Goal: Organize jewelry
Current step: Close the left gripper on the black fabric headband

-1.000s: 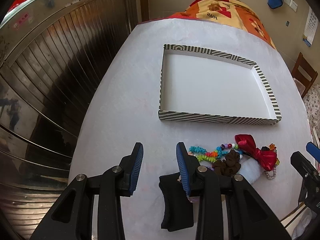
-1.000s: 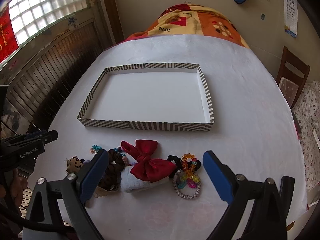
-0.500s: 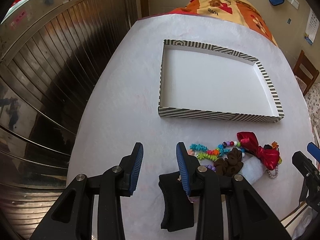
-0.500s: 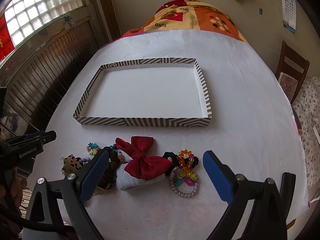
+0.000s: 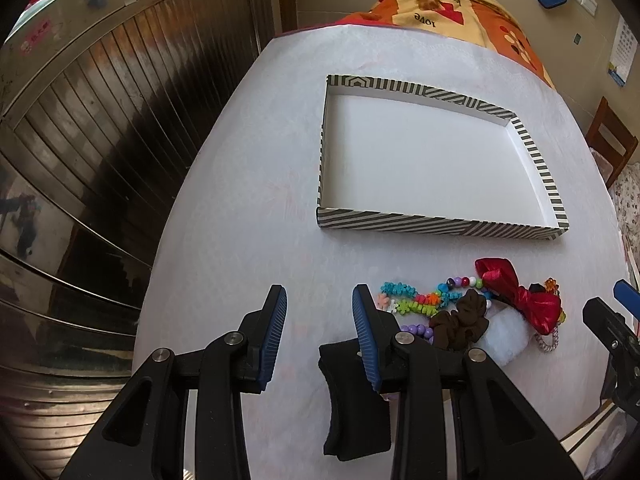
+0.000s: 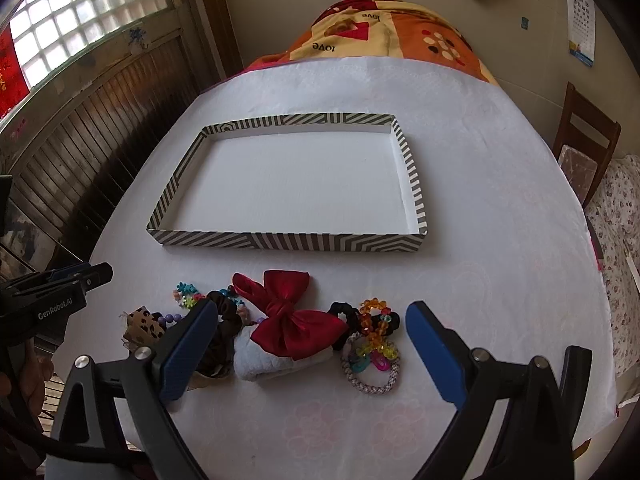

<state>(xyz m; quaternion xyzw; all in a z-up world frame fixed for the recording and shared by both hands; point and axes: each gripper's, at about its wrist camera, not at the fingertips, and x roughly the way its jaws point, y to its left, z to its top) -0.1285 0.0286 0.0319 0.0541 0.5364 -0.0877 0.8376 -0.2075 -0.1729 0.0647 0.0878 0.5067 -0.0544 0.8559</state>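
Observation:
A pile of jewelry and hair pieces lies on the white tablecloth in front of an empty striped tray (image 6: 280,240) (image 5: 440,228). It holds a red bow (image 6: 292,316) (image 5: 516,292) on a white fluffy piece (image 6: 260,356), a brown scrunchie (image 5: 460,320), a colourful bead bracelet (image 5: 416,300), an orange bead tie (image 6: 376,324), a braided ring (image 6: 372,376) and a leopard bow (image 6: 140,324). My right gripper (image 6: 312,312) stands wide open above the pile, its fingers either side of the red bow. My left gripper (image 5: 320,312) is open over bare cloth, just left of the pile.
The table's left edge drops off towards a dark slatted metal wall (image 5: 100,140). A patterned orange blanket (image 6: 380,36) covers the far end. A wooden chair (image 6: 588,140) stands at the right. White cloth runs all round the tray.

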